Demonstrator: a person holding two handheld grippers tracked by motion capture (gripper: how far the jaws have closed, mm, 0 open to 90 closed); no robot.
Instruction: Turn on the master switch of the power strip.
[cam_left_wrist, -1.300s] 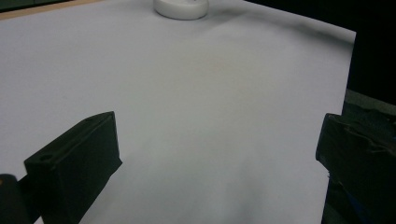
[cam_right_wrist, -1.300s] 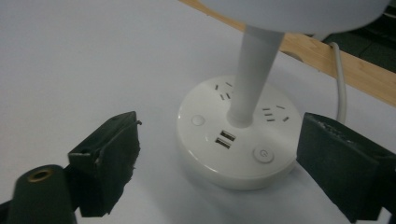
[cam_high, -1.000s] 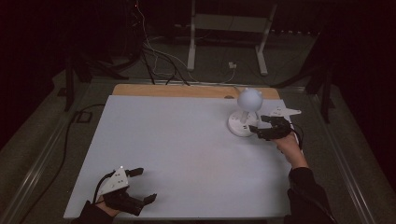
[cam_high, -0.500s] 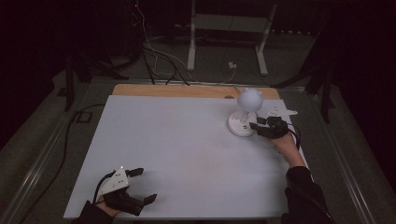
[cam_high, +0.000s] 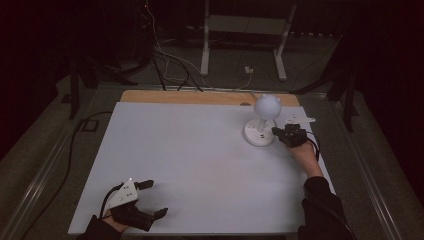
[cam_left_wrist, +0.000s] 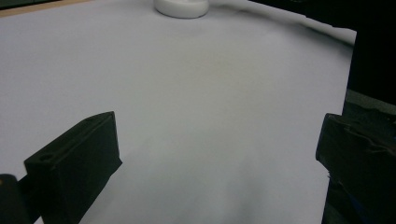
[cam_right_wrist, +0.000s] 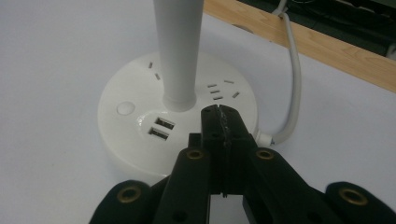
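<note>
Lining up right tool (cam_right_wrist: 219, 112), just clenched empty, over lamp (cam_high: 263, 121) base; next poke round button (cam_right_wrist: 124, 108), I guess. Left tool (cam_high: 150, 199) released, idle.

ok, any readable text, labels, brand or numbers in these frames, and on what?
None readable.
Lamp base: no print; bears socket slots, two USB ports and a round button, all unlabelled.
Globe lamp head: plain white.
White table sheet: blank.
Right hand-held gripper, shut beside the base: no markings.
Left hand-held gripper: its grey plate shows no legible marks.
</note>
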